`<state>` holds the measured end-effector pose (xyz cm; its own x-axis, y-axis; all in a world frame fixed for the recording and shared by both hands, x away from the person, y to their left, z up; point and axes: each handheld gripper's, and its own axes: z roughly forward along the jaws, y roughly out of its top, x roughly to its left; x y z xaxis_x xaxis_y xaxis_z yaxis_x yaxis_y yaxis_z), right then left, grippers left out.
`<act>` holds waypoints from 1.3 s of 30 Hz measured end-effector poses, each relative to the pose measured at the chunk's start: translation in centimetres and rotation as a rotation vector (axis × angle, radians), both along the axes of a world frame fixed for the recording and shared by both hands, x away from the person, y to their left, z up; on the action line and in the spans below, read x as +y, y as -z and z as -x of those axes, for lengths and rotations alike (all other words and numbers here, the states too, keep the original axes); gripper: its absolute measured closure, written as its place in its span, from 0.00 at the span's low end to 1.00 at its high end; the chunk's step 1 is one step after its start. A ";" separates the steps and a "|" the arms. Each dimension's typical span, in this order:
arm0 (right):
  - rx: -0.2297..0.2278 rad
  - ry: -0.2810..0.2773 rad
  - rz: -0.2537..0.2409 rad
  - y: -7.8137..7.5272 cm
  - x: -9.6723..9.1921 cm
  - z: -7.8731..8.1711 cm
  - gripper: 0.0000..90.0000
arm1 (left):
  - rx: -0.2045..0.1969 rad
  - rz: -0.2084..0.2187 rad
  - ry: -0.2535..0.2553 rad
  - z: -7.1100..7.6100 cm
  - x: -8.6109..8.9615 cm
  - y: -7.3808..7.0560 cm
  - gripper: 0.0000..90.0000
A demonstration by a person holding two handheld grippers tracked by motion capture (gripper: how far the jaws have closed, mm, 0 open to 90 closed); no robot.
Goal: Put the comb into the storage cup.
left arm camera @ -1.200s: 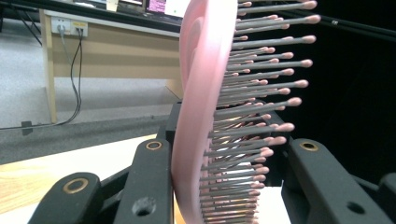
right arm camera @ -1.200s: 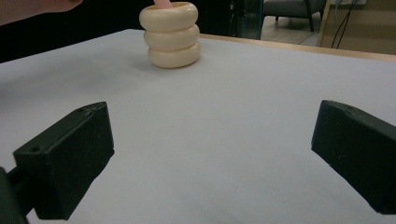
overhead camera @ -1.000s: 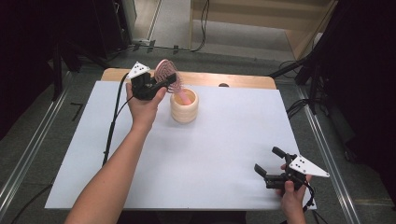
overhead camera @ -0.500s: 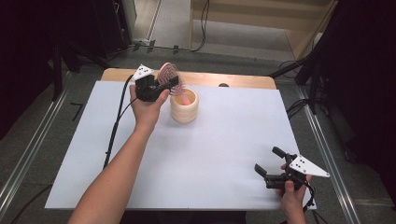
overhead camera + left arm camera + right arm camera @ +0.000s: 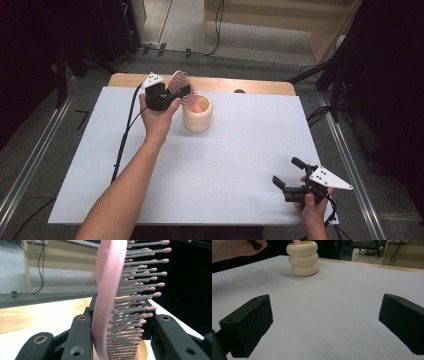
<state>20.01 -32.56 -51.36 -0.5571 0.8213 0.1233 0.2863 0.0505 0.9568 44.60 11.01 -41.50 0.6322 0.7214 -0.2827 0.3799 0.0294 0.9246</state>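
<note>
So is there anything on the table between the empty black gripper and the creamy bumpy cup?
Nothing lies there. In the right gripper view, bare white table runs from the open right gripper up to the cream ringed cup.

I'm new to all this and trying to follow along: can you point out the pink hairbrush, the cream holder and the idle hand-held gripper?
pink hairbrush (image 5: pixel 106 290): left gripper view, on its pink back.
cream holder (image 5: pixel 303 261): right gripper view, on its middle ring.
right hand-held gripper (image 5: pixel 291 175): high view, between its open fingertips.

A white sheet (image 5: pixel 215 165) covers the bench, whose wooden edge (image 5: pixel 260 85) shows at the far side. Beyond it, black cables (image 5: pixel 217 25) trail over grey floor beside a pale wooden cabinet (image 5: pixel 280 20).
</note>
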 end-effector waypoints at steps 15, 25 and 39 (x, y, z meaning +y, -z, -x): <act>0.004 0.001 0.002 0.0 0.0 0.0 0.00 | 0.050 0.010 -0.003 -0.5 -0.1 0.7 0.72; 0.007 0.007 0.003 0.0 0.1 0.0 0.00 | 0.091 0.058 -0.007 -1.0 0.8 1.1 0.65; 0.008 0.010 0.003 0.0 0.1 0.0 0.00 | 0.037 -0.034 0.004 -0.3 0.7 0.7 0.00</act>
<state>20.05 -32.44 -51.38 -0.5481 0.8269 0.1256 0.2942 0.0501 0.9544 44.86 11.70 -42.16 0.6244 0.7288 -0.2809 0.4136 -0.0035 0.9104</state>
